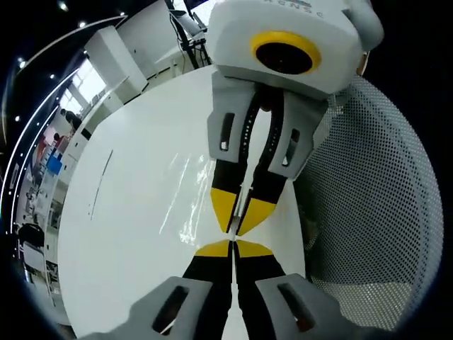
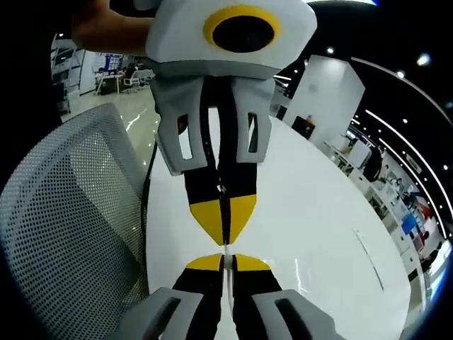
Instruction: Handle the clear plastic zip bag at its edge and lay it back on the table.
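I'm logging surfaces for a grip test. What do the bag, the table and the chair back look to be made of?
Bag: thin clear plastic film, judging by streaky glare. Table: smooth glossy white top, likely laminate; it mirrors ceiling lights. Chair back: pale woven mesh with regular small holes.

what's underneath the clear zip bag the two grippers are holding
Under the zip bag lies the white table, seen through the clear film. The left gripper and right gripper cover the pinched edge.

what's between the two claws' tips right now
The bag's thin clear edge, pinched by both claws, left and right; it shows best in the left gripper view, above the white table.
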{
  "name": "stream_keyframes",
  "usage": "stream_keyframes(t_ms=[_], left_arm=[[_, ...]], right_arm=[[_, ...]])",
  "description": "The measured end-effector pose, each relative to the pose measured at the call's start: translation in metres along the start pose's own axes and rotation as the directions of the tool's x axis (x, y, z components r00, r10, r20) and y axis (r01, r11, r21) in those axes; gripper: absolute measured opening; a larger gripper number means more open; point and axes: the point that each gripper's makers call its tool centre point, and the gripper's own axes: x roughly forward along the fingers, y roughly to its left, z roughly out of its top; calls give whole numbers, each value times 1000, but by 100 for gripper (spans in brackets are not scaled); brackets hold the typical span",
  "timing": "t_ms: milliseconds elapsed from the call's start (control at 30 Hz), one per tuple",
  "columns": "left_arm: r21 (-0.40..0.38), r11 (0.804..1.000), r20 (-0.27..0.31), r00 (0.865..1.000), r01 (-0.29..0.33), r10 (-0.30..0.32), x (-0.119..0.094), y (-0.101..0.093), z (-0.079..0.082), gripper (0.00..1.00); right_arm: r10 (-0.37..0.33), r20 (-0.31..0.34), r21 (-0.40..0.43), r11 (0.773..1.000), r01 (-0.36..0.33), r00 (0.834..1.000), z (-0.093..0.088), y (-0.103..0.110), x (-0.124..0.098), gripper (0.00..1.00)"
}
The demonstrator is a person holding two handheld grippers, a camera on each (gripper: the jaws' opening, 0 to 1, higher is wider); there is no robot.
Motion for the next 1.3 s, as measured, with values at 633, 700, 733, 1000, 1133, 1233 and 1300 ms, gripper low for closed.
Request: stream_keyframes(t_ms=[633,700,733,1000,1133,1233,1300], left_arm=[[-12,1000,-1,1000,10,-10,1,2,-5,0],[-12,1000,0,1000,10,-10,1,2,-5,0],[-12,1000,-1,1000,10,-10,1,3,-5,0],[-19,1000,-2,1000,8,-8,1,5,-7,0],[-23,1000,-1,1000,8,-8,1,7,-7,0],[-24,1000,-3,1000,7,-7,2,7,-8,0],[-26,1000,-4,1000,7,-7,1,7,-8,0]], right_arm=[[-12,-1,-2,1000,12,1000,-1,-2,0,0],[-13,-1,1,1000,13,1000,-1,-2,0,0],[-13,-1,2,1000,13,1000,-1,-2,0,0],[-20,-1,11,1000,20,1000,-1,-4,0,0],[-22,-1,14,1000,22,1000,-2,-5,0,0],[-22,-2,16,1000,22,1000,-2,-5,-1,0],[-22,-3,18,1000,22,1000,-3,-5,-1,0]])
